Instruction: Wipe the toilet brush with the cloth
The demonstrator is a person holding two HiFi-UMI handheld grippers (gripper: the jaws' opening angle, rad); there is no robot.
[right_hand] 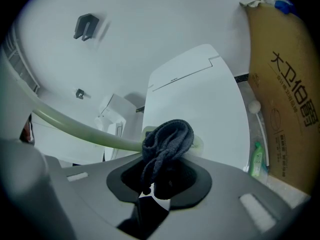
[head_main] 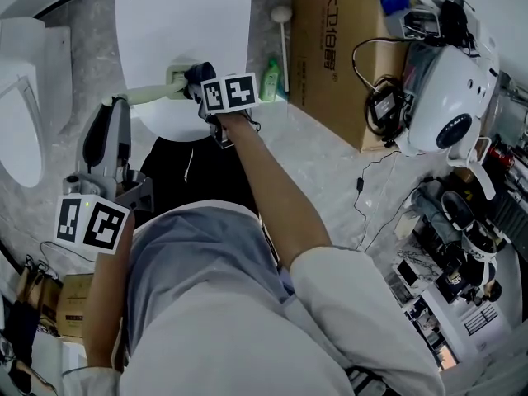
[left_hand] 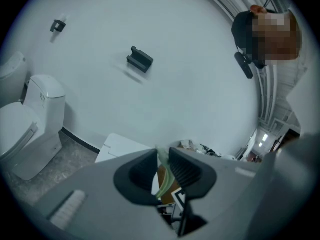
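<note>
White shirt (head_main: 355, 304) with a grey garment (head_main: 198, 262) over it fills the near edge of the head view, where we look steeply down on ourselves. Our left arm (head_main: 106, 304) is bent close against the body, and the forearm rises to the left gripper (head_main: 122, 103), which points forward. Its fingers are clamped on the pale green handle of the brush (head_main: 153, 93). The left gripper view shows that handle pinched in the narrow gap between the dark pads (left_hand: 186, 170).

Our right arm (head_main: 272, 188) reaches out nearly straight, the forearm bare below the sleeve, and ends at the right gripper (head_main: 200, 85) further ahead. Its fingers are closed on a dark blue-grey cloth (right_hand: 167, 141), which bunches out in front of them and presses against the brush's far end. The handle runs in a shallow curve from the left gripper across to the cloth, held in the air.

Beneath and beyond it is a white toilet (head_main: 186, 23). To its right a green bottle (head_main: 271, 79) stands on the speckled grey floor (head_main: 330, 163), just beside a cardboard box (head_main: 330, 56). A second toilet (head_main: 21, 114) sits at the far left, and a white machine (head_main: 445, 97) with cables at the far right.
</note>
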